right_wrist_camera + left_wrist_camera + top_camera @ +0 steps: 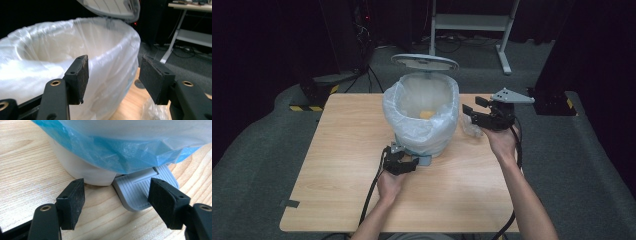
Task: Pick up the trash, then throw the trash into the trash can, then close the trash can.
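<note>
A dark room sits behind a light wooden desk [347,150]. On it stands a white pedal bin [422,117] with a plastic liner. Its lid [424,62] is up, and something yellow [427,114] already lies inside. The left gripper [404,162] rests at the grey pedal [142,191], probably pressing it down; its fingers look apart there with nothing between them. The right gripper [477,112] hangs beside the rim, fingers half wide and holding nothing. A clear plastic wrapper [471,127] lies on the desk under it. That may go in next, then the lid can close.
</note>
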A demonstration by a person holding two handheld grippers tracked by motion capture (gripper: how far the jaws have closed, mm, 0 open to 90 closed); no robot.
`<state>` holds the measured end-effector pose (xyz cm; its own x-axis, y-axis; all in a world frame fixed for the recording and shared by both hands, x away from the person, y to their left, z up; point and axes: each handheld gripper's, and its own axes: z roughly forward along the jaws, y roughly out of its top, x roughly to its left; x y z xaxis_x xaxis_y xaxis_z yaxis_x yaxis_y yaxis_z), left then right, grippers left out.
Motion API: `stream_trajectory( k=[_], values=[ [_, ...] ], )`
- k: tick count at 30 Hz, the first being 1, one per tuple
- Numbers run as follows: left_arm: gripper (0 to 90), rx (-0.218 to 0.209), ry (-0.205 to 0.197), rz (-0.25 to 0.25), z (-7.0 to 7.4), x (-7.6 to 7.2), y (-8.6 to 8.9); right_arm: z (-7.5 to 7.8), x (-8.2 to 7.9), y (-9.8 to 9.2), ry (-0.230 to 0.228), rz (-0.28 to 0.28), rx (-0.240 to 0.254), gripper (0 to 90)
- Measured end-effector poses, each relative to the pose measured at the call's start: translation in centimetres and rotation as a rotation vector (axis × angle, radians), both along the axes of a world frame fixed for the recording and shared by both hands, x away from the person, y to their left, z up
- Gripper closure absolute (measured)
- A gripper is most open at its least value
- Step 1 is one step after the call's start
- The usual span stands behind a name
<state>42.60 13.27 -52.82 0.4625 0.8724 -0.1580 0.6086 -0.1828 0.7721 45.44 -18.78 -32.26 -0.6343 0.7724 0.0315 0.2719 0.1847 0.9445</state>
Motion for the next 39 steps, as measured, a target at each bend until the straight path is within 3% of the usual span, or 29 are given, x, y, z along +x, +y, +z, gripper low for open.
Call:
stream_trajectory(
  k=[18,32,39],
  values=[
    [29.8,-0.005,0.003,0.001,0.0,0.0,0.0,-4.7,-0.1,-2.9,0.075,-0.095,0.058,34.2],
    [29.8,-0.007,0.004,0.0,0.0,0.0,0.0,-9.5,0.3,-4.3,0.177,-0.16,0.013,34.2],
    [29.8,-0.007,0.004,0.0,0.0,0.0,0.0,-10.8,0.7,-4.2,0.203,-0.178,-0.017,34.1]
  ],
)
